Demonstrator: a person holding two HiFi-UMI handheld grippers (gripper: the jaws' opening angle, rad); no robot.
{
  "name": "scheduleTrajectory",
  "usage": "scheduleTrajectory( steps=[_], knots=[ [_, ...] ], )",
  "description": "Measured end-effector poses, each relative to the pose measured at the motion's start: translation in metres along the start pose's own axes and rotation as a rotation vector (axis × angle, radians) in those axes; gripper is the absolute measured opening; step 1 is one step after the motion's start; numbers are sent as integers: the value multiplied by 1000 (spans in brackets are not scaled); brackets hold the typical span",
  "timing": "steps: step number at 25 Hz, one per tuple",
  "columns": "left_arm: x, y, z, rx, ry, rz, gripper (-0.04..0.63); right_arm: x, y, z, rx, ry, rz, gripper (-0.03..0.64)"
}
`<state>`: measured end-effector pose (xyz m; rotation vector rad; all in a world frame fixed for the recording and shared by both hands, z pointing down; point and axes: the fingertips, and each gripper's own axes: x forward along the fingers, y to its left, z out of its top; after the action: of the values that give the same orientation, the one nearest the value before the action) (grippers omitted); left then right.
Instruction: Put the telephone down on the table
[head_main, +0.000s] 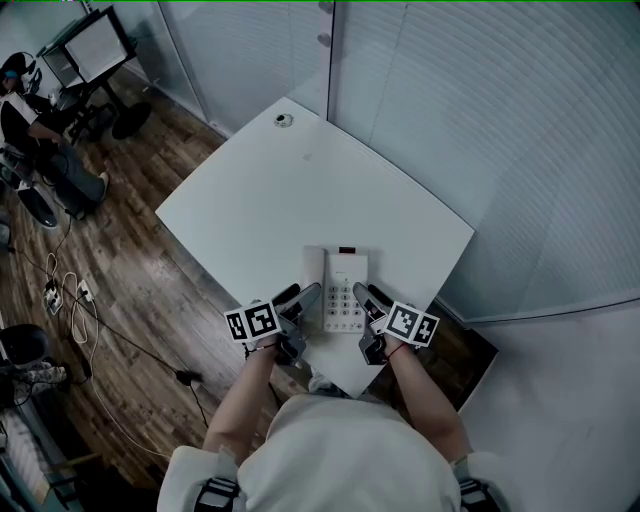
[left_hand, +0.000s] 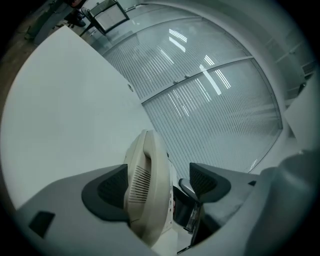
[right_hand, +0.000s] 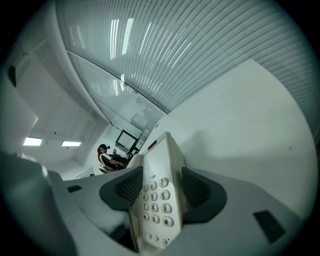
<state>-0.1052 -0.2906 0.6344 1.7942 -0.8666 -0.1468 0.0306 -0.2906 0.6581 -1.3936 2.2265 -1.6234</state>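
A cream desk telephone (head_main: 340, 285) with its handset on the left lies level at the near corner of the white table (head_main: 300, 190). My right gripper (head_main: 370, 295) is shut on its keypad end; in the right gripper view both pads press the telephone (right_hand: 160, 200), one on the keypad face and one behind it. My left gripper (head_main: 300, 295) straddles the handset side. In the left gripper view the handset (left_hand: 147, 190) leans on the left pad (left_hand: 107, 192), while a gap separates it from the right pad (left_hand: 210, 182). Whether the telephone rests on the table is not visible.
The table's near corner edge (head_main: 340, 385) is just under my hands, with wooden floor and cables (head_main: 70, 295) to the left. Ribbed glass walls (head_main: 480, 100) stand behind and right of the table. A round grommet (head_main: 284, 120) sits at the far corner. A person (head_main: 30, 110) sits far left.
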Motion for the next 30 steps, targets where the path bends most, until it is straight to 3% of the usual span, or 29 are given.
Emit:
scheduleTrajectory(
  steps=[4, 11, 17, 22, 26, 30],
  knots=[
    [-9, -14, 0, 22, -31, -24, 400, -7, 2, 2, -20, -26, 3, 244],
    [-25, -39, -8, 73, -71, -38, 380, -25, 29, 3, -76, -68, 56, 166],
    [-41, -45, -16, 58, -120, -2, 195, -38, 51, -10, -176, -50, 92, 97],
    [-55, -57, -32, 60, -121, 18, 98, -56, 67, -21, -247, -46, 94, 57],
    [-59, -65, -51, 117, -100, 47, 77, -73, 76, -24, -273, -62, 101, 41],
    [-62, -81, -68, 126, -84, 37, 72, -91, 83, -27, -286, -72, 121, 35]
  ],
)
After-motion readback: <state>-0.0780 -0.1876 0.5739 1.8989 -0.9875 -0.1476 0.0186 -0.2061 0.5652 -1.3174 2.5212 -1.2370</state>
